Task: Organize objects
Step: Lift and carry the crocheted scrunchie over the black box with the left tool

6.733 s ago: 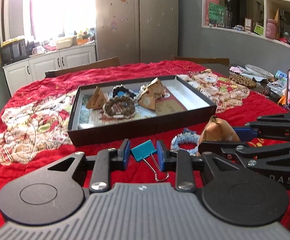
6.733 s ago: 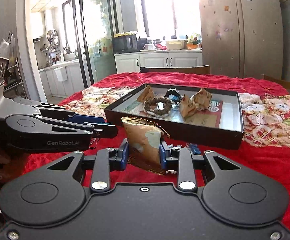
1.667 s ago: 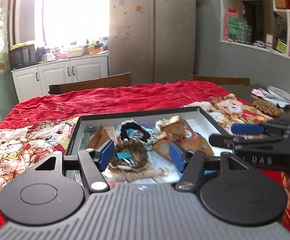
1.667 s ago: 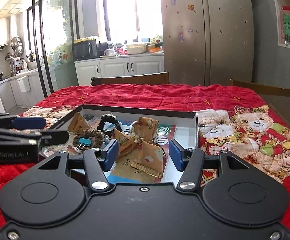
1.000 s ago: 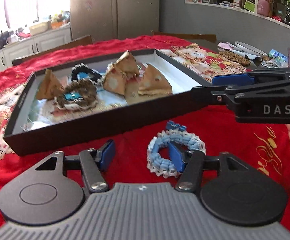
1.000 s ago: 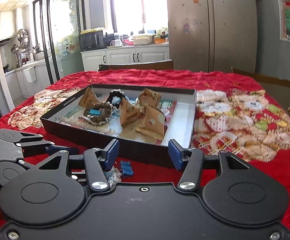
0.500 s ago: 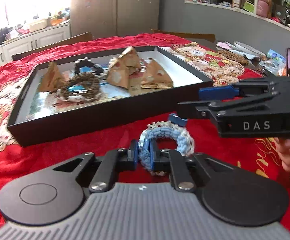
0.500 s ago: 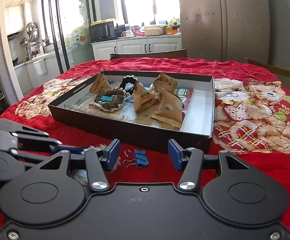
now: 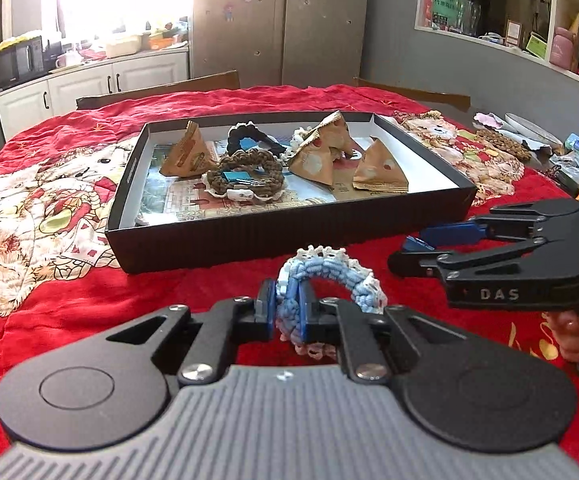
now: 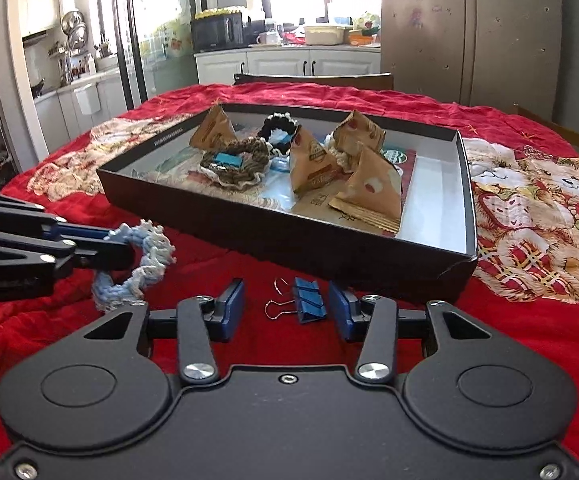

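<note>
My left gripper (image 9: 287, 312) is shut on a blue and white crocheted scrunchie (image 9: 329, 276), held a little above the red cloth; in the right wrist view the same scrunchie (image 10: 149, 248) hangs from that gripper (image 10: 123, 258) at the left. A blue binder clip (image 10: 308, 299) lies on the cloth between the jaws of my right gripper (image 10: 285, 310), which are closing without touching it. Behind both stands a black tray (image 9: 289, 232) (image 10: 465, 184) with tan triangular packets (image 9: 317, 156), a brown scrunchie (image 9: 245, 178) and a black one (image 9: 249, 138).
A red patterned cloth (image 9: 49, 208) covers the table. Wooden chair backs (image 9: 161, 88) stand at the far side. Plates, a mat and small clutter (image 9: 529, 140) sit at the right end. A person's hand (image 9: 573, 336) holds the right gripper's handle.
The left gripper shut on the blue scrunchie and lifted it off the cloth. The right gripper came down toward the blue binder clip and its jaws narrowed around it.
</note>
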Demonstrator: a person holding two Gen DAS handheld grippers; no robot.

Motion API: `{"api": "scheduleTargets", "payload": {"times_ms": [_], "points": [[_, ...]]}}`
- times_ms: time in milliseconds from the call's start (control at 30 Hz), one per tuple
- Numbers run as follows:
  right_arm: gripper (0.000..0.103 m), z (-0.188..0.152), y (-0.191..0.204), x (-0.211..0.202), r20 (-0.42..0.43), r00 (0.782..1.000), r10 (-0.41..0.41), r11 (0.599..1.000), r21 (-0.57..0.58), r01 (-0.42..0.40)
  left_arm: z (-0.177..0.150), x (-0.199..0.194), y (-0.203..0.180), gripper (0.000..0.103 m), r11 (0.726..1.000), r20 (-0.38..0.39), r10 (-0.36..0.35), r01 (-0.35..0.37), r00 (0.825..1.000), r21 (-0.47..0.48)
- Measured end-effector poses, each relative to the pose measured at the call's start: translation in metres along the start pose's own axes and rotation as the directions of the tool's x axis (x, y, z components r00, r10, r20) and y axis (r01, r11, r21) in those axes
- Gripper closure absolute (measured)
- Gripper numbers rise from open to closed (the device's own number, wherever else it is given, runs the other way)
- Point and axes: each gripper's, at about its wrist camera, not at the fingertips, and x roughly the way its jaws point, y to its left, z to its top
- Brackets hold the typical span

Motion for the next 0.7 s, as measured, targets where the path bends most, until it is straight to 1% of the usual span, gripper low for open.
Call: {"api": "scheduleTargets", "payload": {"times_ms": [300,500,700], "points": [[0.071,0.0003,-0.0056,0.0039,-0.001,1.0,-0.02,1.0,0.01,0.02,-0.0038,0.003,-0.001,0.09,1.0,-0.008,-0.004,0.004,1.0,-0.001],[0.072,-0.0015,-0.0033,0.0017,0.006,1.0,-0.025,1.0,-0.005,0.025,-0.0048,0.0032,-0.0015,0.089,1.0,-0.01,-0.001,0.001,1.0,-0.001],[0.072,-0.005,0.0003,-0.0057,0.015,1.0,-0.009,1.0,-0.021,0.009,-0.0045,0.0014,-0.0022,0.089,1.0,-0.006,-0.001,0.001,1.0,-0.003]]}}
